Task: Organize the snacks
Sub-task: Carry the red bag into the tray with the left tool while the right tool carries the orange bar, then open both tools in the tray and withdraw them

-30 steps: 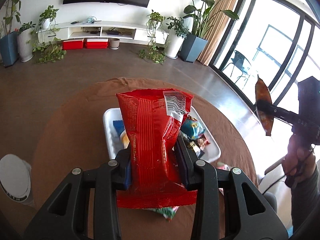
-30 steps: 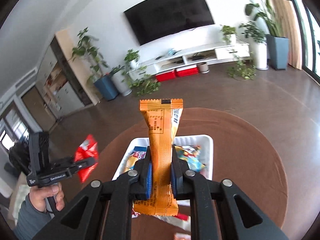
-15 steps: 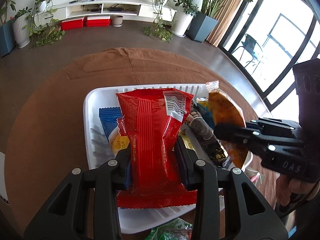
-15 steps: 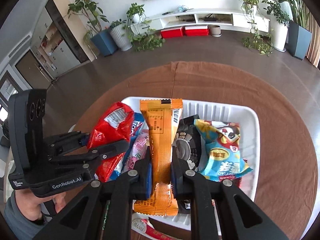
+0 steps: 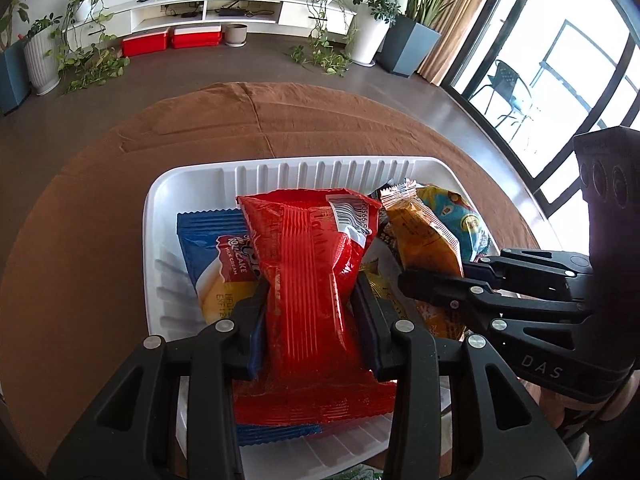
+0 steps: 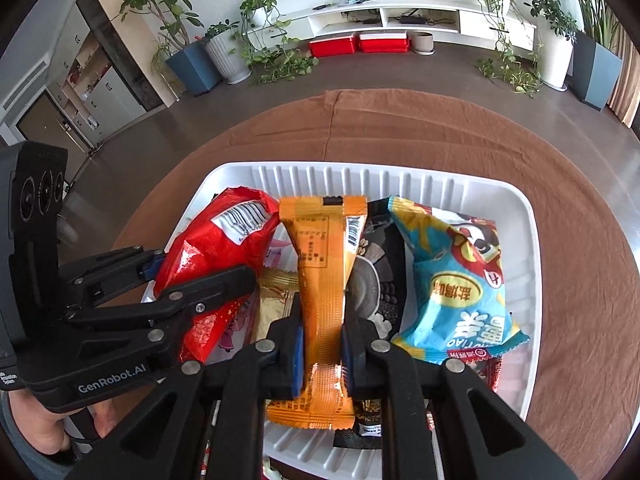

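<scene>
Sunlight is pouring through the tall windows into a living room lined with potted plants and a low white shelf [image 6: 420, 16], and a round table under a brown cloth [image 5: 100, 208] is sitting in the middle of it. A white ribbed tray [image 5: 320, 168] is resting on that cloth, crowded with snack packets. The left gripper [image 5: 312, 300] is pinching a red bag [image 5: 308, 264] at its middle, over the tray's left half, above a blue cake packet [image 5: 208, 248]. Just to its right, the right gripper [image 6: 322, 338] is squeezing an orange packet [image 6: 322, 276] upright at its waist, over the tray's middle. A light blue bag [image 6: 460, 288] is lying at the right side of the tray, with a black packet [image 6: 380, 272] tucked between it and the orange one.
</scene>
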A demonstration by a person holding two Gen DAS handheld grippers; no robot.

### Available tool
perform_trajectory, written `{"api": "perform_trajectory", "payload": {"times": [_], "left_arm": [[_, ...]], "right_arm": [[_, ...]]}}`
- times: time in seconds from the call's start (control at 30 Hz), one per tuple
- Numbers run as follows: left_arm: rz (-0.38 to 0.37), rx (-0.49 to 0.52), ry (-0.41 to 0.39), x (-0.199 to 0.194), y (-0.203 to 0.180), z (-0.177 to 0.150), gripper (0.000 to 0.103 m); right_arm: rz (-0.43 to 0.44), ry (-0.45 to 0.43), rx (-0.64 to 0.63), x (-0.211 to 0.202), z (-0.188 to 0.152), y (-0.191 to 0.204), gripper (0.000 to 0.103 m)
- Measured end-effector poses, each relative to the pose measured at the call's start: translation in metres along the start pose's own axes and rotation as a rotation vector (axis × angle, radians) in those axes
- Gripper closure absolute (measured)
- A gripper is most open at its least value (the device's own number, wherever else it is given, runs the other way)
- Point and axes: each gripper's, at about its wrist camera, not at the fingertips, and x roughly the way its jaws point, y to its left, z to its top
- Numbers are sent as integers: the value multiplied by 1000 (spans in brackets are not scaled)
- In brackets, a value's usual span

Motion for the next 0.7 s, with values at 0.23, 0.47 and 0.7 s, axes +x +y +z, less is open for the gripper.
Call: {"api": "perform_trajectory", "payload": {"times": [0.23, 0.47, 0.7], "left_arm": [[0, -3, 0, -2, 0, -3, 54], [-6, 5, -9, -4, 2, -4, 52], [-6, 8, -23, -10, 1, -6, 45]], "right_arm": [[-3, 0, 4, 1, 2, 1, 85], [0, -1, 3, -2, -1, 1, 81], [2, -8, 2, -8, -6, 2, 75]]}}
